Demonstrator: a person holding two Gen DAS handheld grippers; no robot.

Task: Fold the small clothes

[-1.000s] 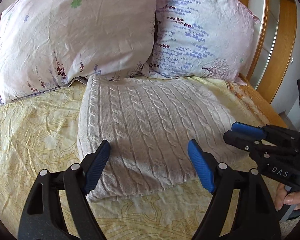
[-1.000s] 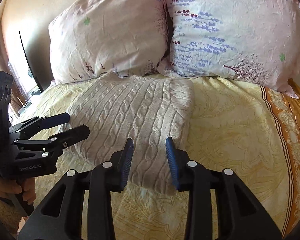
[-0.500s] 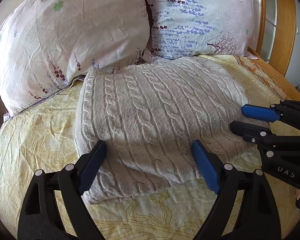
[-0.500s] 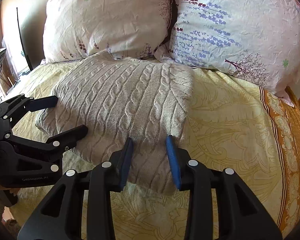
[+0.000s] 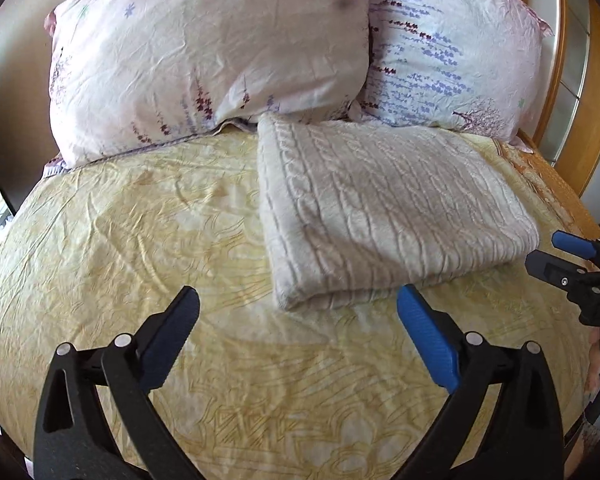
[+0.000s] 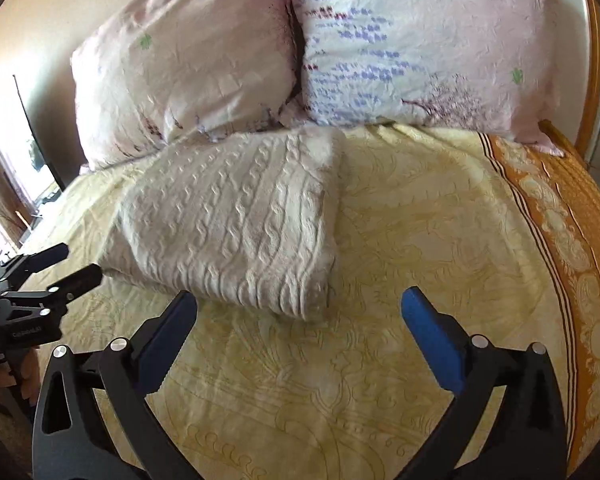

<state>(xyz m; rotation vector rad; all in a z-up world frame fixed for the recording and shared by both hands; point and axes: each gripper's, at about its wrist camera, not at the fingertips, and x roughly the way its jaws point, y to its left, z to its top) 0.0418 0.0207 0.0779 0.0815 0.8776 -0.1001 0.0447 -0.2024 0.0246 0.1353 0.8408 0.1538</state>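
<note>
A cream cable-knit garment point(image 5: 384, 208) lies folded into a thick rectangle on the yellow bedspread point(image 5: 140, 232), its far edge against the pillows. It also shows in the right wrist view point(image 6: 236, 216). My left gripper point(image 5: 296, 320) is open and empty, hovering just in front of the garment's near left corner. My right gripper point(image 6: 300, 320) is open and empty, just in front of the near right corner. Each gripper appears at the edge of the other's view, the right one point(image 5: 572, 256) and the left one point(image 6: 48, 268).
Two floral pillows point(image 5: 204, 56) point(image 5: 452, 52) lean at the head of the bed. A wooden headboard frame point(image 5: 596, 80) stands at the right. The bedspread has an orange patterned border point(image 6: 572, 240) on the right side.
Both grippers have pulled back off the garment toward the near edge of the bed. The right gripper has opened wide. The garment lies still.
</note>
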